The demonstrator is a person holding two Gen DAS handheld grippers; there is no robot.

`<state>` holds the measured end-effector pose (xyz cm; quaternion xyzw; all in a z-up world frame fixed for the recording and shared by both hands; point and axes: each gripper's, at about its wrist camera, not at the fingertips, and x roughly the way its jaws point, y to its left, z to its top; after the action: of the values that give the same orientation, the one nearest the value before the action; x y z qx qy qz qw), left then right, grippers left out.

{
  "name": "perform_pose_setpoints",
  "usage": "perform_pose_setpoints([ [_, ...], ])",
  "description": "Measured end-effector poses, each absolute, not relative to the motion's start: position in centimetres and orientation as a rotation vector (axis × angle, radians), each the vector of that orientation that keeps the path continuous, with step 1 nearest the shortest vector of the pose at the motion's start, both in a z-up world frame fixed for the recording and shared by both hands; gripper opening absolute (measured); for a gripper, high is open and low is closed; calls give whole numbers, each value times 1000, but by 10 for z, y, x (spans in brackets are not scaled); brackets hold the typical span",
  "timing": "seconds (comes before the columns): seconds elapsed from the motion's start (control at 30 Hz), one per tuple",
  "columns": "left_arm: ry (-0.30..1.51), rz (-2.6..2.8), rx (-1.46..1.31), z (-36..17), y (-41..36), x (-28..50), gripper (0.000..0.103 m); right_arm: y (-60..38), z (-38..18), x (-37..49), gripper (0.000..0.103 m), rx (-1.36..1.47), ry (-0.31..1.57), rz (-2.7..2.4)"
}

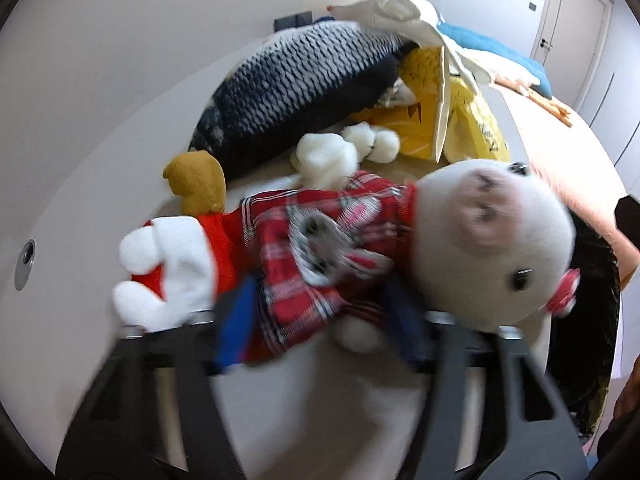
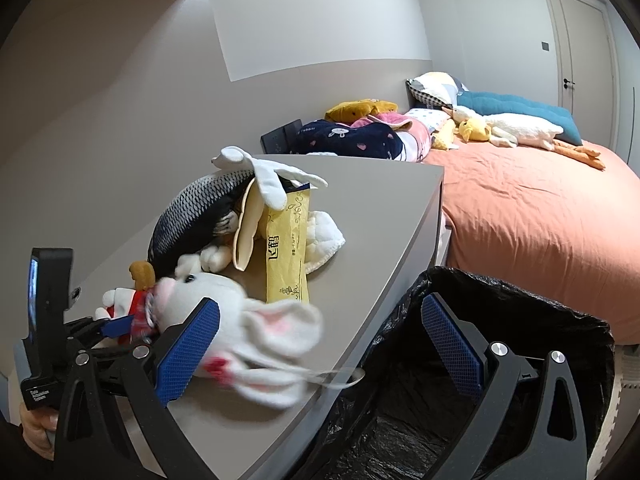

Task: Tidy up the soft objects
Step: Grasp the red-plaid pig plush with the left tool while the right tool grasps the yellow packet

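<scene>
A: Where does the white plush rabbit in the red plaid shirt (image 1: pixel 332 248) sit relative to the left tool (image 1: pixel 320 320)?

B: Straight ahead of it and crosswise. The rabbit's long axis runs across the tool's fingers, head off to the tool's right, white feet to its left. The two blue-padded fingers reach up onto the plaid body from below, one near the legs and one near the neck.

A: So it is grasping the toy?

B: It looks that way: the pads press the body and the rabbit appears lifted just above the grey desk (image 2: pixel 360 208). The blur keeps me from being sure how firm the pinch is.

A: And the right tool (image 2: pixel 320 344)?

B: Spread wide, holding nothing. Its left pad (image 2: pixel 188 352) lies beside the rabbit's head and floppy ears; I cannot tell whether it touches. Its right pad hangs over the bin lined with a black plastic bag (image 2: pixel 520 400), which stands directly ahead and below that tool, against the desk's edge.

A: Which relation matters for the next move?

B: I judge it is the bin lying to the left tool's right, beyond the rabbit's head. The left hand is the one carrying, so the toy would travel head-first that way.

A: Anything else close by?

B: Beyond the rabbit, farther ahead on the desk, lie a dark scaled fish-shaped cushion (image 1: pixel 304 92) and a yellow tissue pack (image 2: pixel 286 256).
</scene>
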<state>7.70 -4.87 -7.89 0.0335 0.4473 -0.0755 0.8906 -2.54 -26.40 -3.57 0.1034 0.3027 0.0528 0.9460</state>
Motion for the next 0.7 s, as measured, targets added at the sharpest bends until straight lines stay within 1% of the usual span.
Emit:
perform_pose_setpoints([
  [0.03, 931, -168, 51, -79, -47, 77, 32, -264, -36, -26, 100, 210, 617, 107],
  [0.07, 926, -171, 39, -79, -45, 76, 29, -264, -36, -26, 100, 211, 617, 107],
  [0.13, 910, -181, 11, -78, -41, 73, 20, -264, -36, -27, 100, 211, 617, 107],
  [0.17, 896, -188, -6, -77, -38, 71, 17, -264, -36, -27, 100, 211, 616, 107],
  [0.23, 856, -207, -38, -71, -33, 64, 15, -264, -36, -27, 100, 209, 614, 108],
  [0.4, 759, -201, -27, -48, -28, 46, 14, -264, -38, -26, 100, 213, 621, 115],
  [0.7, 702, -174, -80, -13, 4, 33, 14, -252, -48, -6, 100, 197, 677, 135],
])
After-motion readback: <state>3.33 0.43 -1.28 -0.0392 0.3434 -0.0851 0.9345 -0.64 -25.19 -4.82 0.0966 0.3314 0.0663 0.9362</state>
